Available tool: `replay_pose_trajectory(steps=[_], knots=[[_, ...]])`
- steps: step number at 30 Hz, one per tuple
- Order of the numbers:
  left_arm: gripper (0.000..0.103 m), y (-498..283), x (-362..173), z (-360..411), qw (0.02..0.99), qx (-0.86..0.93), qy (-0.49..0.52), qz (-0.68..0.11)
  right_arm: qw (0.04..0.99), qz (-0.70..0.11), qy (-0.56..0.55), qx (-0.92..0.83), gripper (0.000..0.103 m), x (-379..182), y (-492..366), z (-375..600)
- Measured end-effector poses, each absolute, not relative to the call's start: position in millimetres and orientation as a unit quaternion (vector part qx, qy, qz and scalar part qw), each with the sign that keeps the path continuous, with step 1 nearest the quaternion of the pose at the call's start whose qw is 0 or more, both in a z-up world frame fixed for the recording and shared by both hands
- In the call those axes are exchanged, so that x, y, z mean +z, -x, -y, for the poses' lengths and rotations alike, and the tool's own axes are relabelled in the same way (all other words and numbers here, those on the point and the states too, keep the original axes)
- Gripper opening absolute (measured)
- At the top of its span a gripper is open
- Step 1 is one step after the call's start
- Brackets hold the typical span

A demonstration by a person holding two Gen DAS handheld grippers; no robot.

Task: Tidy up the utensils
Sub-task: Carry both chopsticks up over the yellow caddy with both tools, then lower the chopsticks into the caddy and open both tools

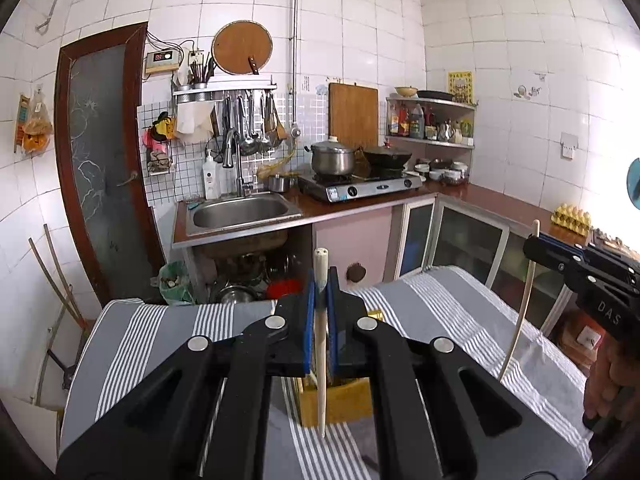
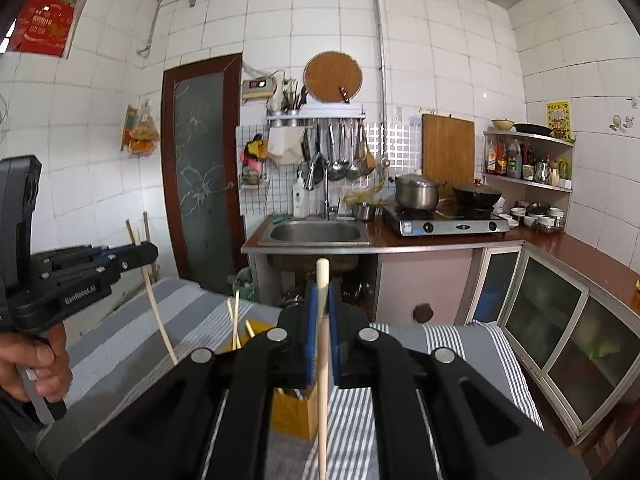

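Table under a grey striped cloth (image 1: pixel 440 300), far edge running from nine o'clock to three o'clock in the left wrist view, open floor beyond before the sink cabinet (image 1: pixel 244 212) at twelve o'clock. Right-hand cloth edge close to the glass-fronted cabinets (image 2: pixel 560 340) at three o'clock in the right wrist view; narrow passage there. Air above the cloth free around both tools.

Yellow holder box (image 1: pixel 340 402) on the cloth at six o'clock, just below the left gripper (image 1: pixel 320 292); more chopsticks (image 2: pixel 236 320) standing inside, leaning to eleven o'clock.

Left gripper pinched tight on one pale chopstick (image 1: pixel 321 336), held near its blunt upper end, roughly upright, thin tip hanging by the box front, contact with the cloth not clear. Right gripper (image 2: pixel 322 304) clamped likewise on a second chopstick (image 2: pixel 323 380), upright, tip out of frame at six o'clock.

Both tools pointing slightly downward, side by side, well apart. Left hand (image 2: pixel 36 364) wrapped round its handle at nine o'clock in the right wrist view; right hand (image 1: pixel 608 376) at four o'clock in the left wrist view.
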State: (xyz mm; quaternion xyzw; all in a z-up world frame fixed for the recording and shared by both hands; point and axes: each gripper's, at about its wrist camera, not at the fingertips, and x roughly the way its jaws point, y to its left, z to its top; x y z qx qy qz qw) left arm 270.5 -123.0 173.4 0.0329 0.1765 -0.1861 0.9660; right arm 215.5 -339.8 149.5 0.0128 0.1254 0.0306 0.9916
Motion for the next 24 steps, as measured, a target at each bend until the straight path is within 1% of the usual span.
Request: replay_pose_trajectory(steps=[9, 24], knots=[[0.004, -299.7, 189.6, 129.0, 0.97, -0.186, -0.015, -0.157, 0.994, -0.095, -0.025, 0.036, 0.006, 166.8, -241.6, 327.5], [0.004, -341.2, 176.1, 146.7, 0.969, -0.182, -0.021, -0.163, 0.995, -0.086, -0.028, 0.044, 0.006, 153.9, -292.1, 326.1]])
